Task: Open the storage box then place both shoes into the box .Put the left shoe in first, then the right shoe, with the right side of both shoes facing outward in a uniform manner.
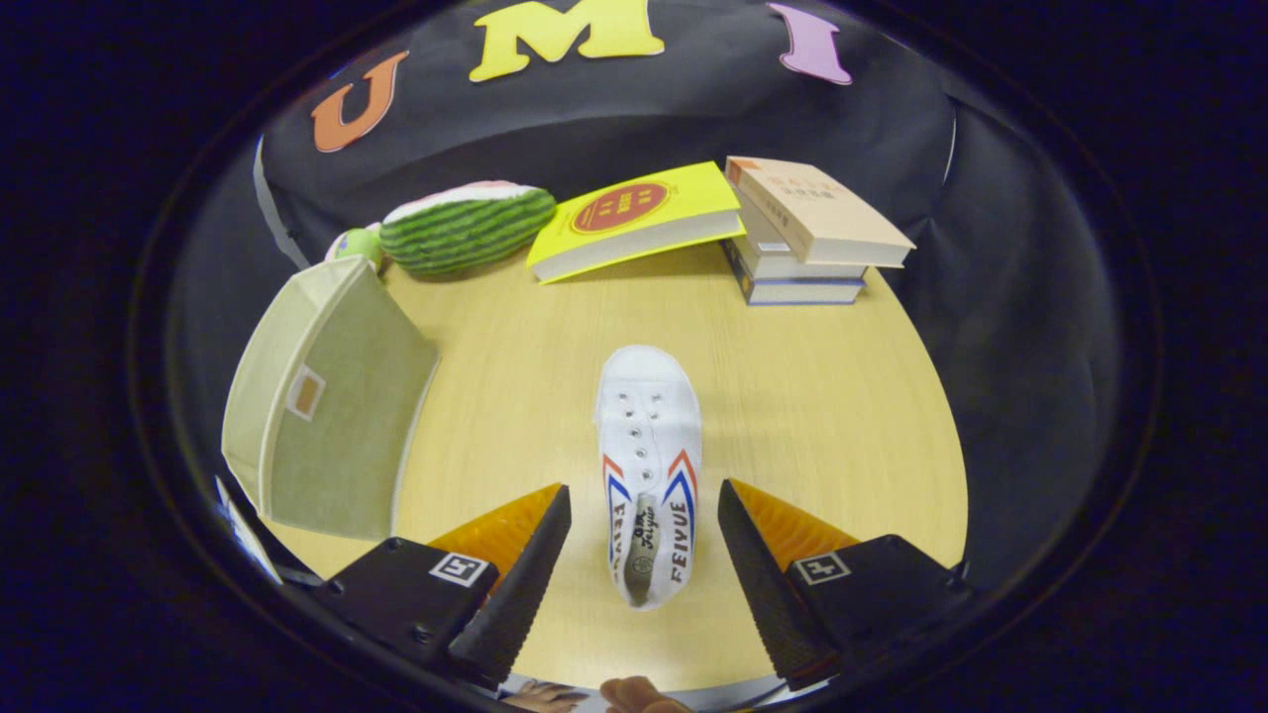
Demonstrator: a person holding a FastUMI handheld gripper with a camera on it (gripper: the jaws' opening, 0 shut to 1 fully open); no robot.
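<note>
Gripper view: my gripper [644, 515] sits above the wooden table [842, 416], tilted down and looking forward, fingers spread wide, gripping nothing. The white shoe [649, 465] lies flat on the table between my two fingers, touching neither one, heel end nearest me and toe pointing away; gaps show on both sides. The left fingertip [540, 535] and the right one are dark with ribbed faces, orange ridged backing behind them, black blocks with square markers at the base. Shoe is white canvas, rounded rubber toe cap, eyelets without laces, red and blue chevron stripes on both sides, printing on the insole. Ahead and left of my left finger stands the storage box [327, 406], pale green-beige fabric, soft-sided, cream edge trim, a small label patch on its facing panel; can't tell from here if it's open or closed. Far beyond the fingers, at the table's back edge: a watermelon-slice plush [466, 226], green striped, fuzzy, with a small green ball [357, 243] just beside it on the left; a yellow book [634, 218] with a red round mark, leaning its right edge on a stack of books [807, 243], beige cover on top. Nothing lies between fingers and shoe. Fingertips of a hand [634, 695] peek below the gripper, nearest me.
</note>
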